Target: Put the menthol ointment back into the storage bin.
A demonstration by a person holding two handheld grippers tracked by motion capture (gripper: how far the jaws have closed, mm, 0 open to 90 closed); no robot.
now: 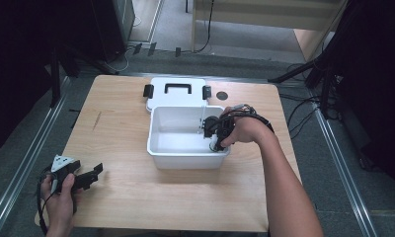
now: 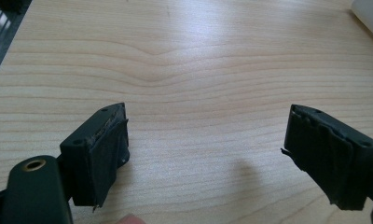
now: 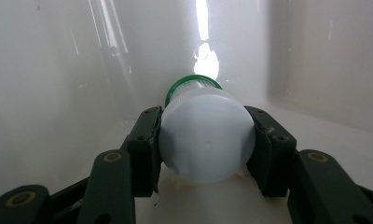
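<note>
Your right hand-held gripper (image 3: 206,140) is clamped on the bottle (image 3: 205,140) low inside the bin (image 1: 185,157), near its right wall, long axis running straight ahead from the jaws, while your left hand-held gripper (image 2: 205,154) idles open on the worktop (image 2: 184,56) left of the bin.

Bin walls (image 1: 158,148) tight around bottle (image 3: 205,135); open tabletop (image 1: 121,197) left.

The right gripper (image 1: 216,134) reaches into the white bin (image 1: 158,148) on the tabletop (image 1: 136,197). The bin's lid (image 1: 178,98) lies behind it. The left gripper (image 1: 89,175) rests at the tabletop's near left corner.
</note>
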